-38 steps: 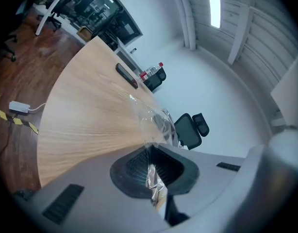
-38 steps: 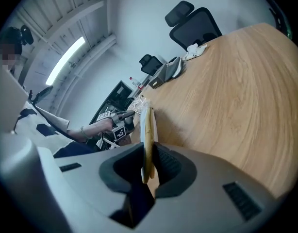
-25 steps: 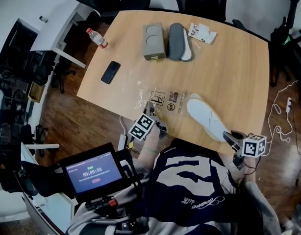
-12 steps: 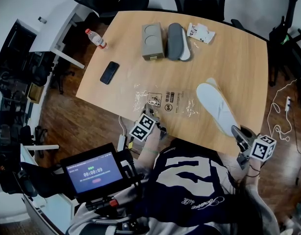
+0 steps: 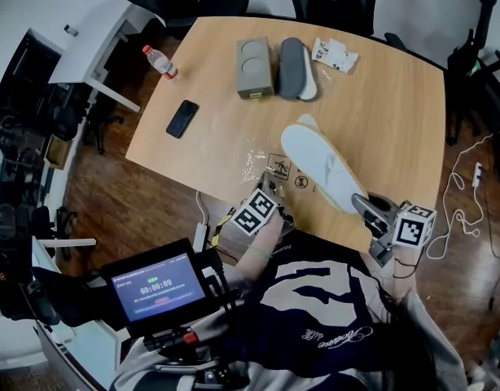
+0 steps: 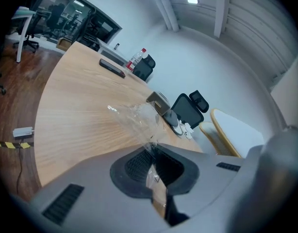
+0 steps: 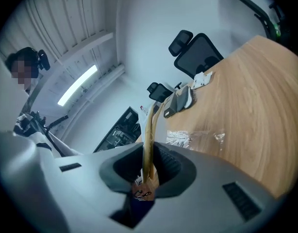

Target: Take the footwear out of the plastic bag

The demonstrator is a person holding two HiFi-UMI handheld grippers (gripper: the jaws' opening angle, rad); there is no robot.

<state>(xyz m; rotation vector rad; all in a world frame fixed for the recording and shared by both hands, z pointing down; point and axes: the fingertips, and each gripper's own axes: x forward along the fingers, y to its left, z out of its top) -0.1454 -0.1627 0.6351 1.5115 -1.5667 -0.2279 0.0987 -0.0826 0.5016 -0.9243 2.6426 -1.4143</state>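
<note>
Extraction step, seemingly near done. My left gripper [image 6: 151,154] clenched on plastic bag [image 6: 137,116] edge. Right gripper [image 7: 148,174] pinches white slipper [image 5: 319,163] heel; sole extends ahead of jaws, apparently clear of bag. Next I must lay slipper down beside bag.

wht slipper [image 5: 317,166] held over clr bag [image 5: 269,166]

One table [image 5: 396,112] carries the lot. On it sit one clear plastic bag [image 5: 266,163], one black phone [image 5: 183,119], one water bottle [image 5: 160,62], one grey box [image 5: 255,68] with two round hollows, one small white packet [image 5: 335,54], and one dark grey flat piece [image 5: 292,63] on one white piece [image 5: 312,90]. The white footwear [image 5: 323,165] looks like two thin soles stacked. There are two grippers: the left gripper [image 5: 281,210] and the right gripper [image 5: 366,208]. One lit screen [image 5: 156,286] shows.
</note>
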